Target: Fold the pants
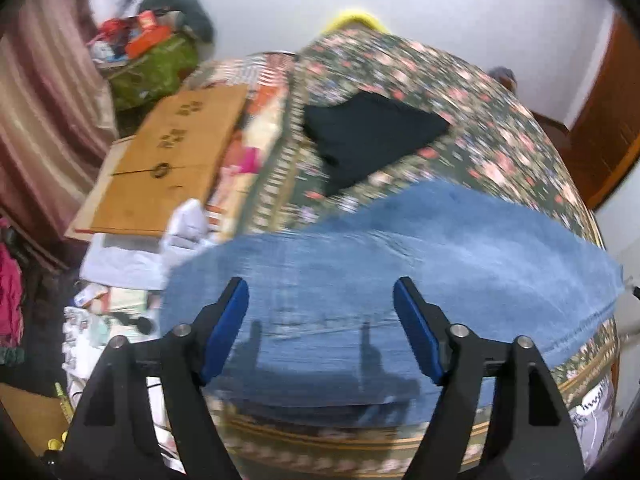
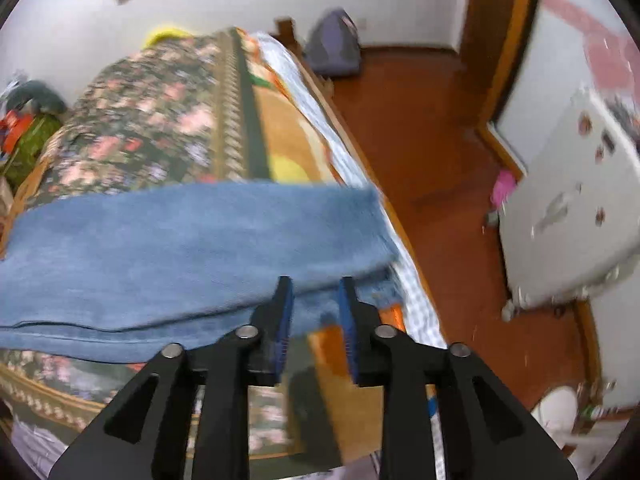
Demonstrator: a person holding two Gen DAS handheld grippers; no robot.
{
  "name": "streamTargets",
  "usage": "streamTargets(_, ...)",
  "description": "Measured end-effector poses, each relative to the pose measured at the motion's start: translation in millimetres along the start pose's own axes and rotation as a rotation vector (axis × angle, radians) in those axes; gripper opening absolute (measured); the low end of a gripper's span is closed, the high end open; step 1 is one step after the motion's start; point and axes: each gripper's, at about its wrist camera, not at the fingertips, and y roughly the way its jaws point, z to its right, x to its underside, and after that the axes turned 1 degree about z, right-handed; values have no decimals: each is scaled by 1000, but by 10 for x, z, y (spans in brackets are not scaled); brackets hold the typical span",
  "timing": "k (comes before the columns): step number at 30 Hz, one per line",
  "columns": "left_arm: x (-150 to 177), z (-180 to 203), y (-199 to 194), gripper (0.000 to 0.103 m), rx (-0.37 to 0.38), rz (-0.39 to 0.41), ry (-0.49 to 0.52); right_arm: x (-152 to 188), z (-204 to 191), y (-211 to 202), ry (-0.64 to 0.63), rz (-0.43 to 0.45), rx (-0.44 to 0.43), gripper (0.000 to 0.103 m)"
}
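Note:
Blue jeans (image 1: 400,264) lie as a long band across the near end of a bed with a floral cover (image 1: 460,80). My left gripper (image 1: 321,284) hangs above the jeans, its blue pads wide apart and nothing between them. In the right wrist view the jeans (image 2: 180,240) stretch from the left edge to the bed's right side, with an upper layer lying over a lower one. My right gripper (image 2: 315,282) sits at the near right end of the jeans. Its jaws are a little apart, the denim edge shows in the gap, and the pads do not press on it.
A black garment (image 1: 372,136) lies farther up the bed. Left of the bed are a cardboard box (image 1: 172,160) and a pile of clutter (image 1: 152,48). Right of the bed are the red-brown floor (image 2: 432,140), a backpack (image 2: 334,44) and a white cabinet (image 2: 568,200).

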Motion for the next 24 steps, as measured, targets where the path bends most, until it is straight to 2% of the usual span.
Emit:
streamTargets(2,14,-225,-52,86,-31,16,-31,-79,-249,-122,-49,50,-32,38)
streamTargets(5,95,-610,-60,89,-64,13,-96,-163,-721,-248,-126,100,-103,39)
streamTargets(8,248,-919,51,89,-55,-28,-161,-186,-1282,-289,-214,126,-209,39)
streamTargets(14,642,-1198,483,89,24,-162,-233,-35,-2365,-222,-408,115,-368,39)
streamTargets(17,828,-1286,695,89,95,-212,-314,82,-2795,-81,-476,70,-423,39)
streamTargets(20,927,-1366,787,88,174,-239,-376,211,-3066,33,-529,33,-453,39)
streamTargets(23,974,-1408,855,73,260,-252,-425,311,-3217,221,-558,-3,-451,39)
streamTargets(24,971,-1394,844,66,261,-249,-420,328,-3243,266,-554,-14,-450,39)
